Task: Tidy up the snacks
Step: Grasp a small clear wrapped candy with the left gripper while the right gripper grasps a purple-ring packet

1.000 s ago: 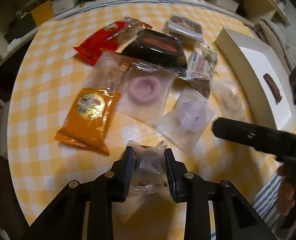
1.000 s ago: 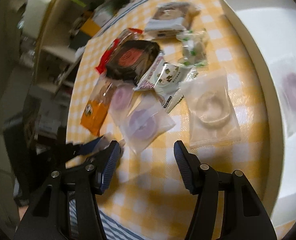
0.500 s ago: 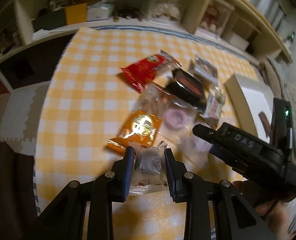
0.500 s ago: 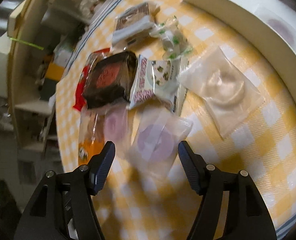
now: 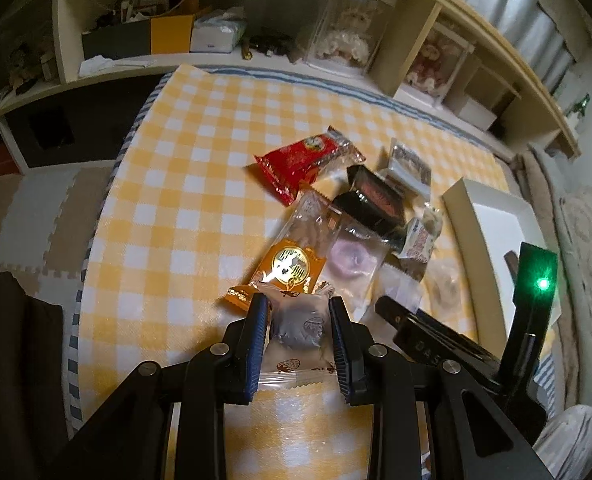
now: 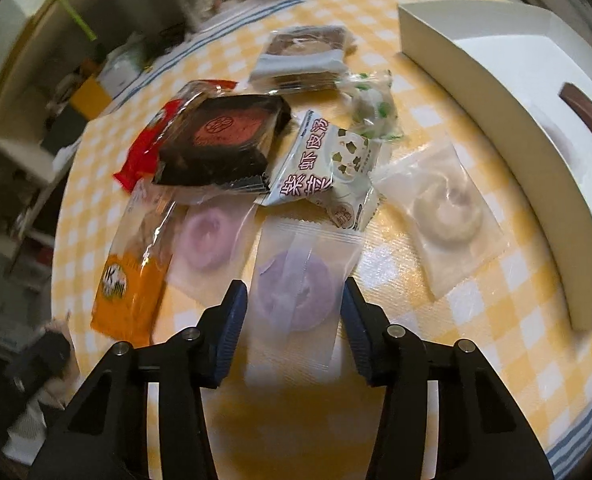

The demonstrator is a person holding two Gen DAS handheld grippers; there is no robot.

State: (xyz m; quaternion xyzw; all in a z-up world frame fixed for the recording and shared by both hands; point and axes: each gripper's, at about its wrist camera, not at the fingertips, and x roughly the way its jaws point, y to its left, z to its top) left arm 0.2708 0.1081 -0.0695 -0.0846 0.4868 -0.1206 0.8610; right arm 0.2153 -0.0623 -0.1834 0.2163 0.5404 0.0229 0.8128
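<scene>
Left claw [image 5: 298, 326]: clamped on a clear-wrapped dark sweet [image 5: 299, 325], lifted over the table [image 5: 184, 184]. Right claw [image 6: 294, 320]: jaws just closing, apart astride a purple pastry packet [image 6: 296, 276], pads not visibly pressing. White box [image 6: 492, 92]: few items inside. About nine snacks left loose; sorting judged early.

glossy clear plastic snack wrappers [image 6: 296, 280], woven checked tablecloth [image 5: 184, 184], matt white box [image 6: 496, 80]

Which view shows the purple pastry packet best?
The right wrist view: the purple pastry packet lies sharp and whole between the right claw fingers. In the left wrist view it is blurred and partly hidden behind that claw.
</scene>
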